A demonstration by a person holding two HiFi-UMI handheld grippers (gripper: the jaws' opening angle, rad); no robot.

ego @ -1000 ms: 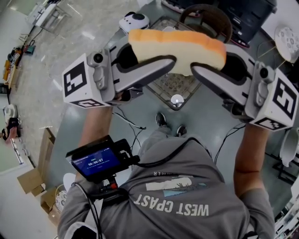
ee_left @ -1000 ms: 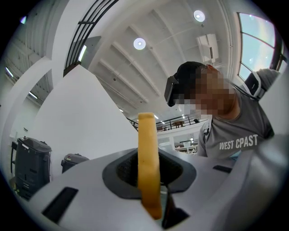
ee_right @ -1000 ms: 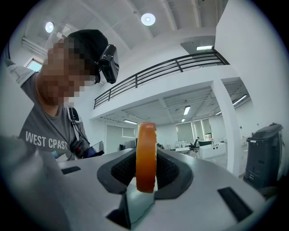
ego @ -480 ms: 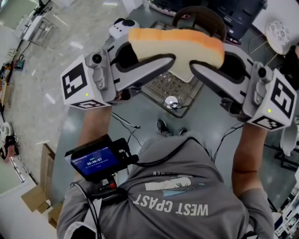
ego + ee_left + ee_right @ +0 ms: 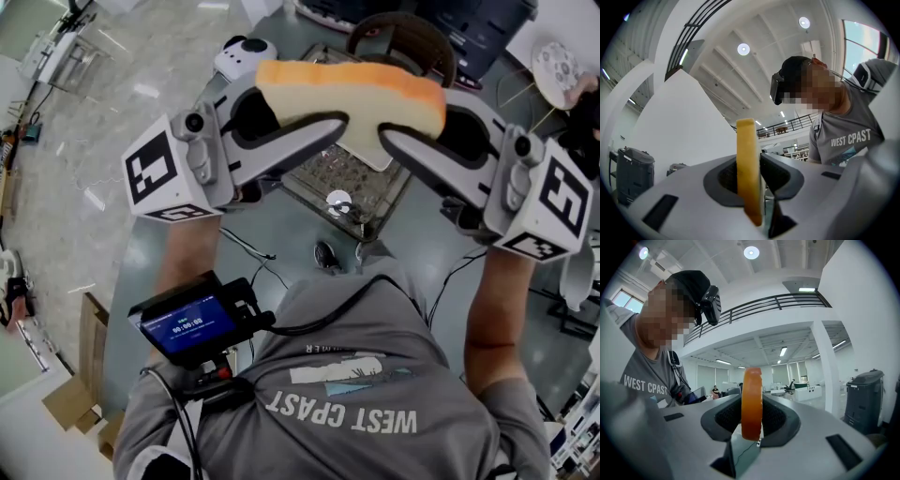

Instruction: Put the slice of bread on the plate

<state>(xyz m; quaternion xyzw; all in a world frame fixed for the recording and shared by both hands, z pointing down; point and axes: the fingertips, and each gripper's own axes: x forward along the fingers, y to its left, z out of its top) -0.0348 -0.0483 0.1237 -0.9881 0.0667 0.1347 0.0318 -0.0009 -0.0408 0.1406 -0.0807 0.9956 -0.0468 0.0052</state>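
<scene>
1. The slice of bread is up in the air, held between my two grippers. It is not on the plate yet, so putting it down is left to do.
2. My left gripper squeezes one end of it.
3. My right gripper squeezes the other end.
</scene>
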